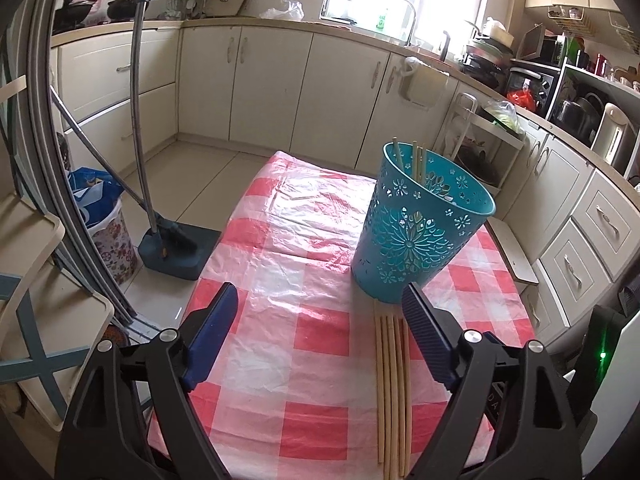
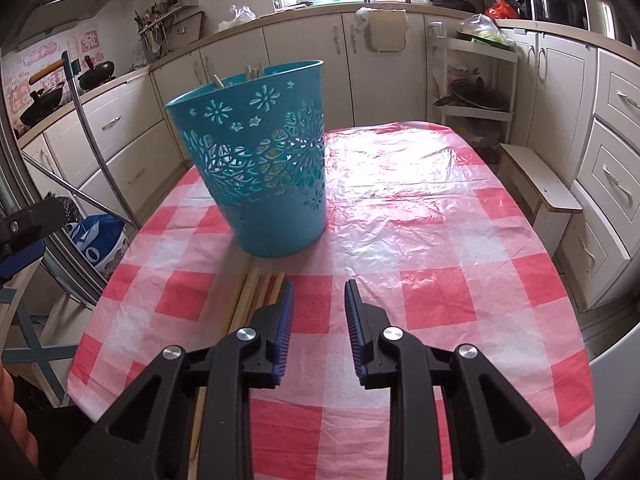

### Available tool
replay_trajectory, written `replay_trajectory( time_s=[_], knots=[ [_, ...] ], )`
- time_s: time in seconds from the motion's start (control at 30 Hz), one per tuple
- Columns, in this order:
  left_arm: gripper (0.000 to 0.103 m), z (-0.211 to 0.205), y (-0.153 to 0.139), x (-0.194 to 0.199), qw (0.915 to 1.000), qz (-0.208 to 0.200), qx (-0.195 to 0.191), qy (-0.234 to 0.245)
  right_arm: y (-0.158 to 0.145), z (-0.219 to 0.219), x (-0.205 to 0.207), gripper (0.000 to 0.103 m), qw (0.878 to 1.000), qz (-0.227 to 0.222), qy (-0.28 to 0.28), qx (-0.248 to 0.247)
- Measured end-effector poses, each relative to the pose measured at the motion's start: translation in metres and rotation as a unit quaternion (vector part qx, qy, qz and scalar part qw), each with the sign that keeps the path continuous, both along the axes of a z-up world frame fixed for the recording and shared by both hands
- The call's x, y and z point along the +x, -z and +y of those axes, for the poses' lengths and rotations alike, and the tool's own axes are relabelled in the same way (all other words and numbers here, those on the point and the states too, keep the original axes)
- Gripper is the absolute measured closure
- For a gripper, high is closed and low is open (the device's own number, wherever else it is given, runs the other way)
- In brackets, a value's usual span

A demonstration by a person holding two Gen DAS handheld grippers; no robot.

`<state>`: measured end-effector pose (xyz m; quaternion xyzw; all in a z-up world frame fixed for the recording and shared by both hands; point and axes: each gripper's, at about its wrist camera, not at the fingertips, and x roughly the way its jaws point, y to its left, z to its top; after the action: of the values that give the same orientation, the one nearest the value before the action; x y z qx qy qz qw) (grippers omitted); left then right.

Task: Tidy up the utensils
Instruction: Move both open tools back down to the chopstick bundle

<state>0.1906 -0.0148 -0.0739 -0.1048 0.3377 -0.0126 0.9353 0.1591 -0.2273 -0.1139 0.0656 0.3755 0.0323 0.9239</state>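
In the right wrist view the left finger of the right claw (image 2: pixel 319 289) covers much of the chopsticks (image 2: pixel 256 292) lying on the desk (image 2: pixel 440 240). The teal basket (image 2: pixel 264 168) hides all but the tips of the chopsticks inside. The lower frame edge cuts the lying chopsticks in the left wrist view.

The table (image 1: pixel 304 360) fills the lower centre of both views. The bin (image 1: pixel 420 232) stands on the table, right of centre in the left wrist view and left of centre in the right wrist view (image 2: pixel 260 160). Several chopsticks (image 1: pixel 416 164) stand inside the bin, tips above its rim. A row of loose chopsticks (image 1: pixel 392 392) lies flat on the table, just in front of the bin base. Cabinets (image 1: pixel 264 84) run behind the table. A dustpan (image 1: pixel 180 248) stands on the floor at left.
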Motion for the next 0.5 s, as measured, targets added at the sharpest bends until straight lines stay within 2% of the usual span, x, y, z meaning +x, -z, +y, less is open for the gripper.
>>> replay_trajectory(
  time_s=[0.5],
  knots=[
    [0.022,0.0002,0.0081,0.0068,0.9998,0.021,0.007,-0.005,0.0013,0.0053,0.0023,0.077,1.000,0.007,-0.019,0.003]
  ],
)
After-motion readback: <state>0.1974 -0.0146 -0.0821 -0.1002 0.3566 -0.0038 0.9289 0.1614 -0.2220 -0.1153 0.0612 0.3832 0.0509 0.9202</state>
